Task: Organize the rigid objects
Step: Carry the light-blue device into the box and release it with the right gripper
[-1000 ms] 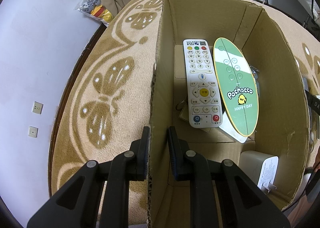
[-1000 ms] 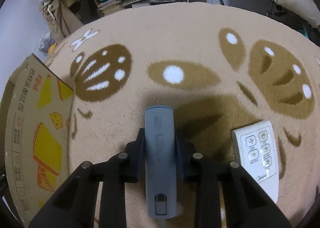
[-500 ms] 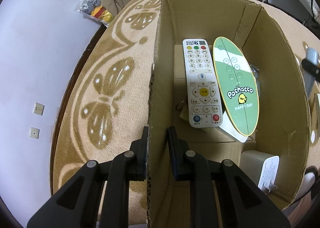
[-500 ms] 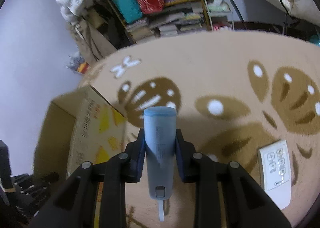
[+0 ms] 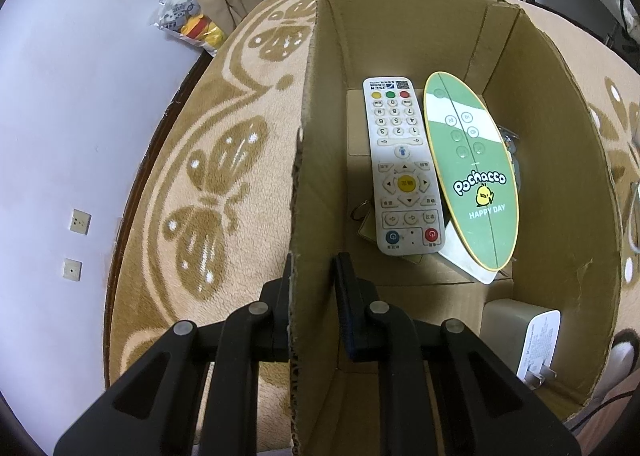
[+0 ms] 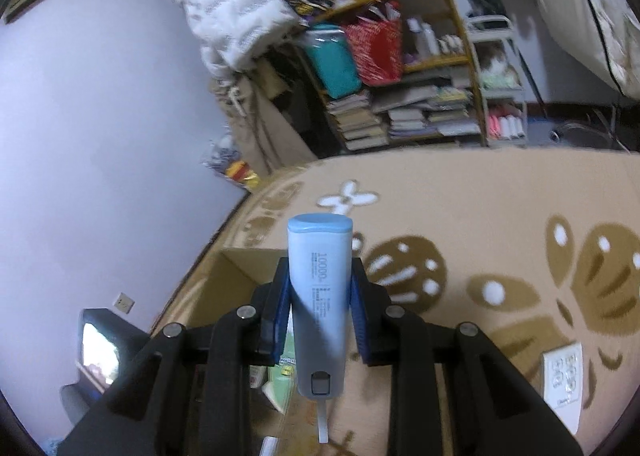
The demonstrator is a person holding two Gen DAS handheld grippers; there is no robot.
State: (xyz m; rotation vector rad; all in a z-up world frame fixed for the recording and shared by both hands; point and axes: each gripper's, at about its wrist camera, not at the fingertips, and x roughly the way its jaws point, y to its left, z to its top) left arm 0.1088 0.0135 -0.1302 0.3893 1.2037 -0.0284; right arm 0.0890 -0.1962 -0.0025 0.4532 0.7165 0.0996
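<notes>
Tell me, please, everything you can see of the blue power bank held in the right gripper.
The power bank is a slim, rounded bar of pale blue, matte plastic, with a lighter cap at its far end and "10000" printed along its face. A port sits at the near end, where a short white cable hangs. The right gripper is shut on its two long sides, holding it in the air, pointing away from the camera, above the cardboard box and rug.

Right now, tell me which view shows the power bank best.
The right wrist view: the blue power bank fills the centre, clamped in the right gripper. The left wrist view shows none of it, only the cardboard box.
</notes>
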